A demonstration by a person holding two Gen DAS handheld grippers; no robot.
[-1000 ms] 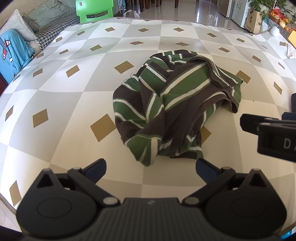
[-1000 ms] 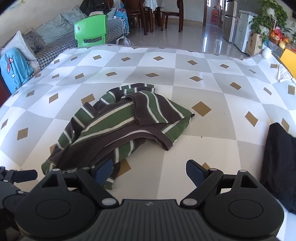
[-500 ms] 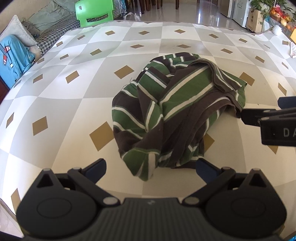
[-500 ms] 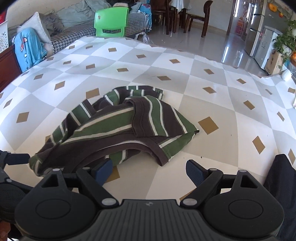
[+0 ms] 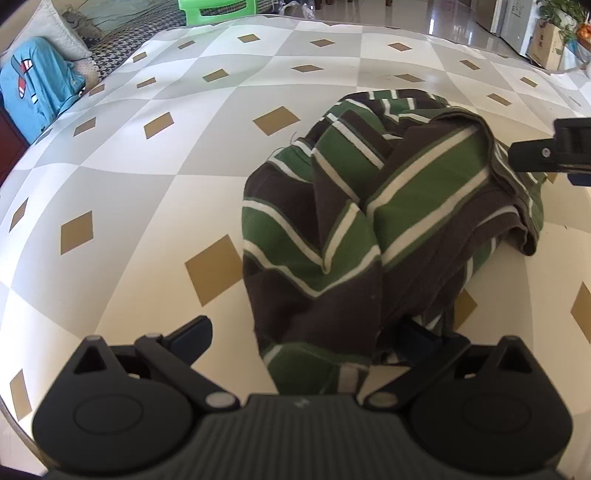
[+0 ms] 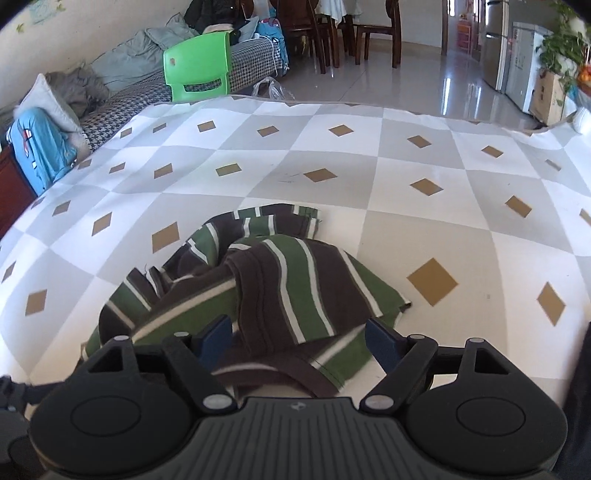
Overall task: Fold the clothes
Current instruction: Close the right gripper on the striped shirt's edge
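A crumpled green, brown and white striped shirt (image 5: pixel 373 229) lies on the checked tablecloth (image 5: pixel 155 155). My left gripper (image 5: pixel 306 339) is open, its jaws straddling the shirt's near edge; cloth covers part of the right finger. In the right wrist view the same shirt (image 6: pixel 280 291) lies bunched, and my right gripper (image 6: pixel 299 341) is open with its jaws over the shirt's near hem. The right gripper's side shows in the left wrist view (image 5: pixel 550 155), above the shirt's far right edge.
A dark garment (image 6: pixel 580 398) lies at the right edge of the table. Beyond the table's far side stand a green plastic chair (image 6: pixel 199 74), a sofa with cushions and a blue garment (image 6: pixel 40 147), wooden dining chairs (image 6: pixel 332 33) and a fridge (image 6: pixel 521 62).
Both grippers have moved forward and down onto the shirt; its near edges now lie between the open jaws. The shirt itself has not visibly moved.
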